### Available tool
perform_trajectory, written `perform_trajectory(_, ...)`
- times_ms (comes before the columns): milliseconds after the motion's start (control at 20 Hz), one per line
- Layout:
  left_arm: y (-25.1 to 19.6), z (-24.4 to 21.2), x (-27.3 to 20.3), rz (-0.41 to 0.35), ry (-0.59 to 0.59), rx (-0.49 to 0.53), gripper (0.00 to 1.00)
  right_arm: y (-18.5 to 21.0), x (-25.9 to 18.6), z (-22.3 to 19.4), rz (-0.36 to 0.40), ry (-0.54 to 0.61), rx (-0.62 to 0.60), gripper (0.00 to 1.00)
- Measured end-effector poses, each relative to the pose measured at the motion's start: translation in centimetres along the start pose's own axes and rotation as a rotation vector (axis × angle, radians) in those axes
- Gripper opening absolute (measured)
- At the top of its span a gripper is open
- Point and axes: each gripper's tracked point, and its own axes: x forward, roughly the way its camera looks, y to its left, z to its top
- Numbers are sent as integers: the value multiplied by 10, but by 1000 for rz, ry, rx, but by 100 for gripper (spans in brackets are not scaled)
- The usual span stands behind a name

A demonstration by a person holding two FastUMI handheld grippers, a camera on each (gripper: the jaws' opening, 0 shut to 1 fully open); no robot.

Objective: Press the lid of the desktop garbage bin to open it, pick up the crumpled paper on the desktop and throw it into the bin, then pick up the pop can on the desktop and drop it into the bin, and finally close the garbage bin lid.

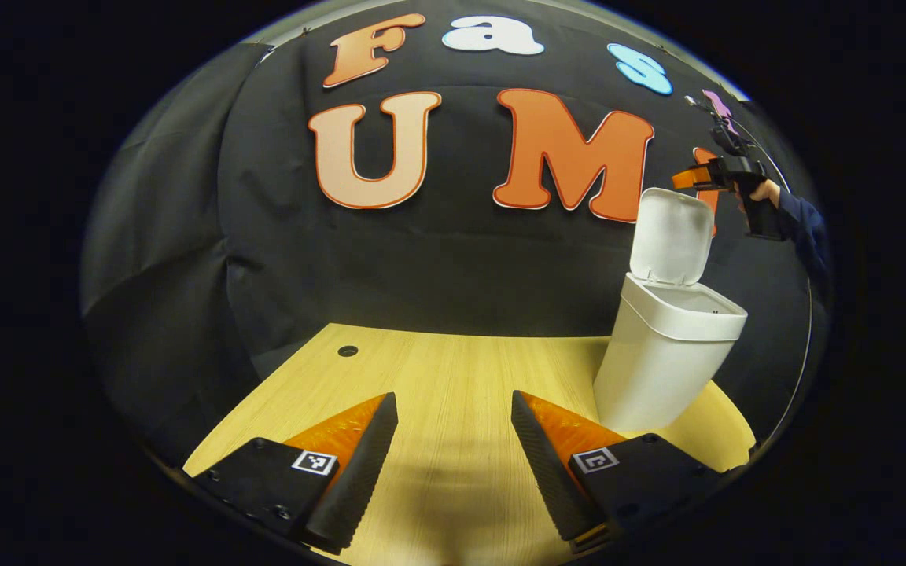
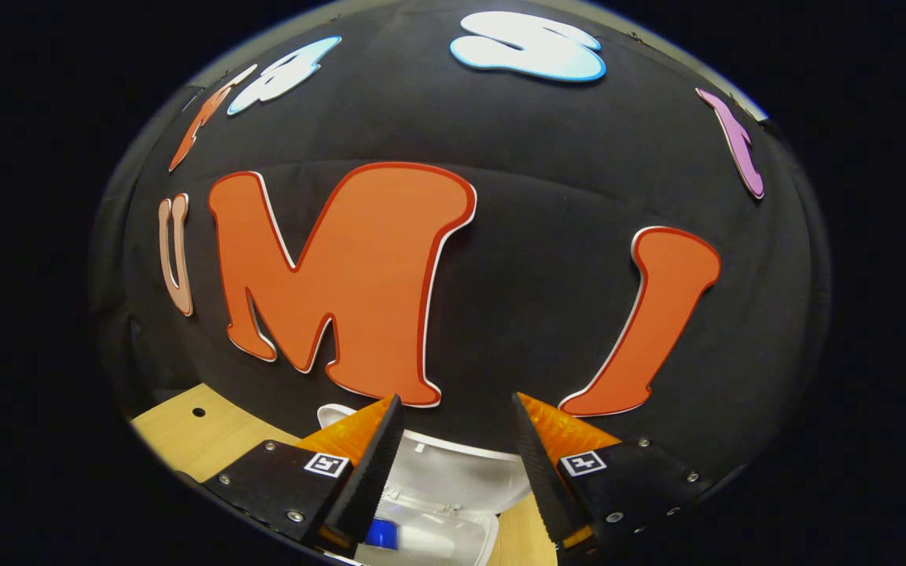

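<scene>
The white garbage bin point(image 1: 661, 362) stands at the right of the wooden desk, its lid point(image 1: 673, 236) tipped up and the mouth uncovered. My left gripper point(image 1: 453, 397) hovers low over the desk, left of the bin, open with nothing between its fingers. Above and behind the raised lid, a hand point(image 1: 767, 192) holds my right gripper point(image 1: 705, 177). In the right gripper view, the right gripper point(image 2: 457, 397) is open and empty, directly over the bin point(image 2: 453, 479). A blue and white object point(image 2: 381, 534) lies inside the bin's mouth; I cannot tell what it is.
The light wooden desk point(image 1: 453, 369) has a small round hole point(image 1: 348, 350) near its back left edge, also visible as a hole point(image 2: 198, 412) in the right gripper view. The black cloth wall rises right behind the desk. A dark sleeve point(image 1: 805, 232) reaches in from the right.
</scene>
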Motion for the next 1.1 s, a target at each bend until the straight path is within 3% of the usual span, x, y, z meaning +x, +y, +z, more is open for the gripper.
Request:
perform_trajectory(450, -1, -3, 0, -43, 9, 7, 93, 17, -47, -16, 10, 6, 16, 80)
perform_trajectory(1100, -24, -4, 18, -157, 16, 10, 92, 41, -110, -83, 39, 114, 64, 81)
